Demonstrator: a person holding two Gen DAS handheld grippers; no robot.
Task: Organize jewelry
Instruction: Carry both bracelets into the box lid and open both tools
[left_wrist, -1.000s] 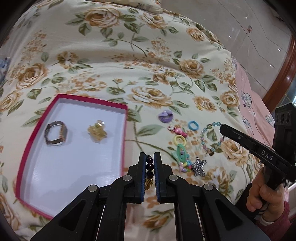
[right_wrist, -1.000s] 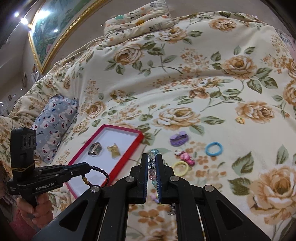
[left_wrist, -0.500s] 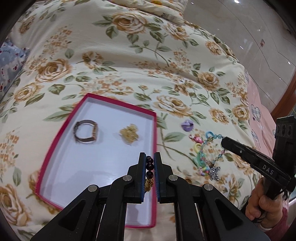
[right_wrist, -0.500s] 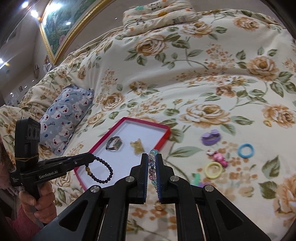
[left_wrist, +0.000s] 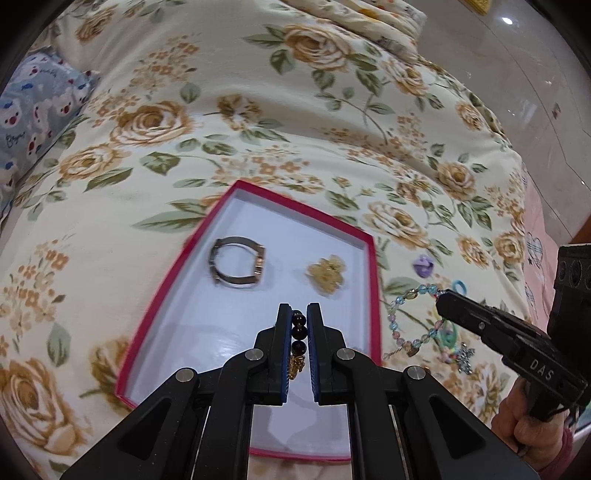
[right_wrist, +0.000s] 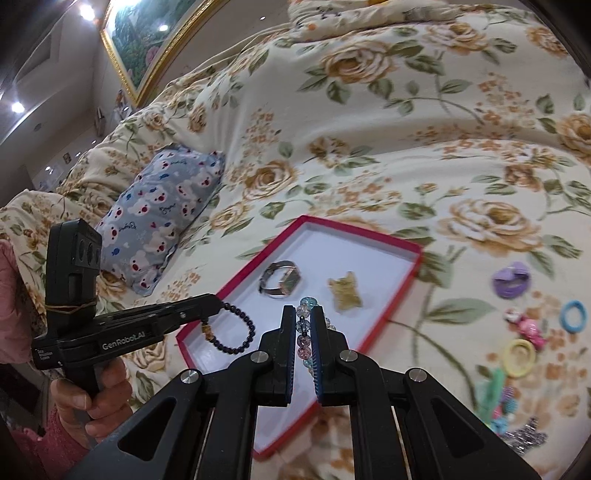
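Left wrist view: the left tool (left_wrist: 299, 332) is closed on a dark bead bracelet (left_wrist: 298, 326), pinching a few beads with a gold charm hanging below. It hovers above the near part of a red-rimmed tray (left_wrist: 373, 295) lying on the flowered bed (left_wrist: 258, 110). Farther in the tray lie a watch (left_wrist: 236, 266) on the left and a yellow brooch (left_wrist: 327, 275) on the right. The bracelet looks light and limp, likely to swing; pinching several beads holds it best.

Right wrist view: the right tool (right_wrist: 303, 332) is closed on a pastel glass-bead bracelet (right_wrist: 304, 328), just above the tray's right edge. Glass beads seem slick and breakable. Loose hair ties (right_wrist: 519, 356) lie to the right on the bed.
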